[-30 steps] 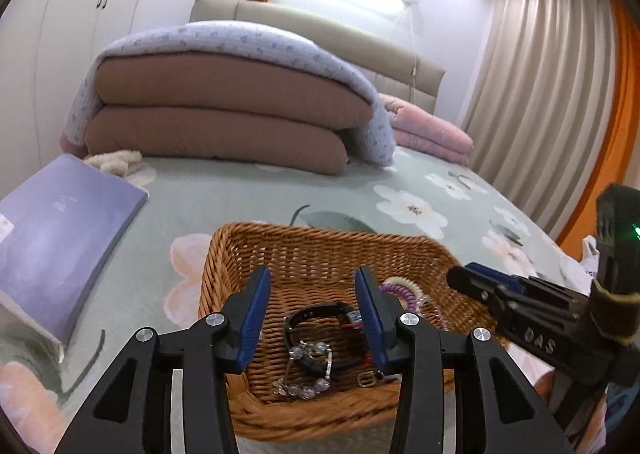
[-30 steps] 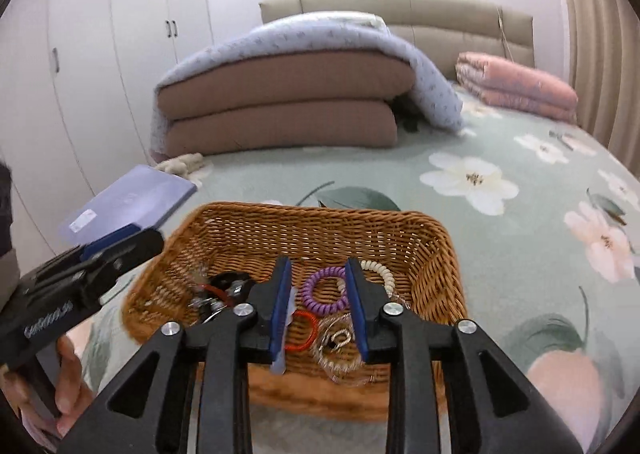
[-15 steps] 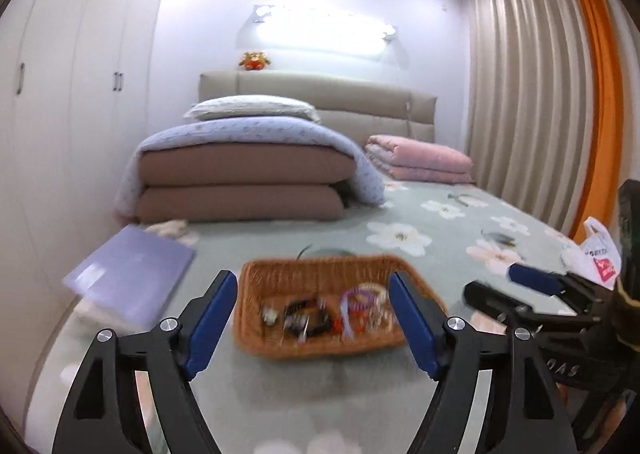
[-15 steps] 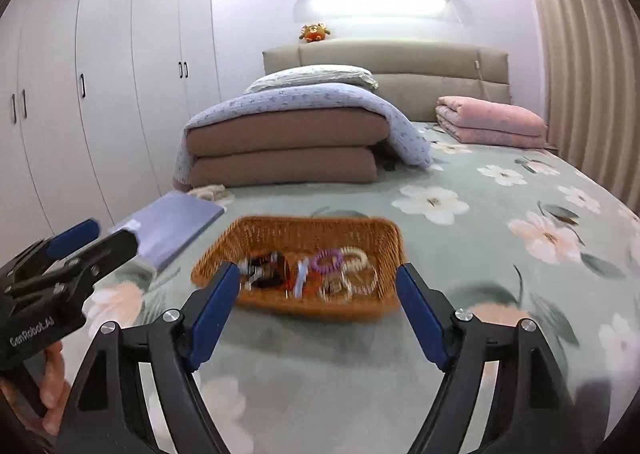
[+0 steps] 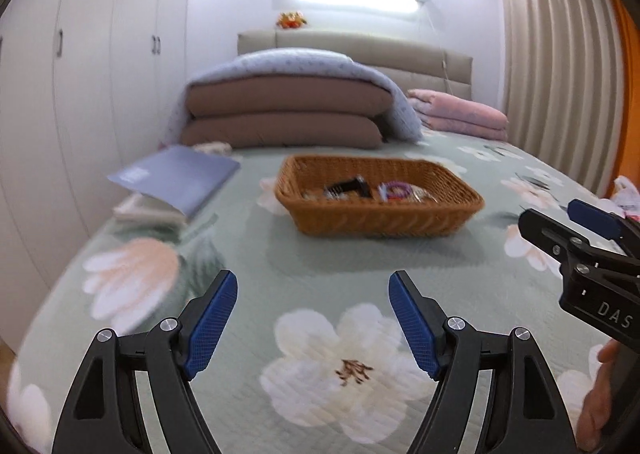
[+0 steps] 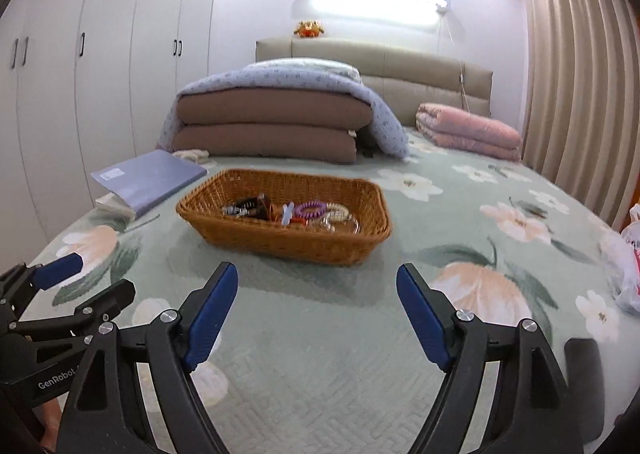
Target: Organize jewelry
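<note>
A brown wicker basket (image 5: 380, 220) (image 6: 288, 246) stands on the flowered bedspread and holds mixed jewelry. Inside lie a purple coil band (image 6: 311, 209) (image 5: 396, 188), a black piece (image 6: 250, 206) (image 5: 348, 186) and clear bangles (image 6: 340, 218). My left gripper (image 5: 311, 278) hovers open over the bedspread, well short of the basket, with nothing between its blue pads. It also shows at the left edge of the right wrist view (image 6: 92, 280). My right gripper (image 6: 316, 270) is likewise open and empty, short of the basket. Its fingers enter the left wrist view from the right (image 5: 560, 214).
A lilac folder (image 5: 180, 178) (image 6: 152, 174) lies left of the basket. Folded brown duvets (image 6: 272, 122) and a pink blanket (image 6: 468, 130) sit behind it by the headboard. A plastic bag (image 6: 630, 254) is at the bed's right edge. Wardrobes line the left wall.
Both grippers have drawn back from over the basket toward the foot of the bed, and both have gone from nearly closed to wide open. The jewelry stays in the basket.
</note>
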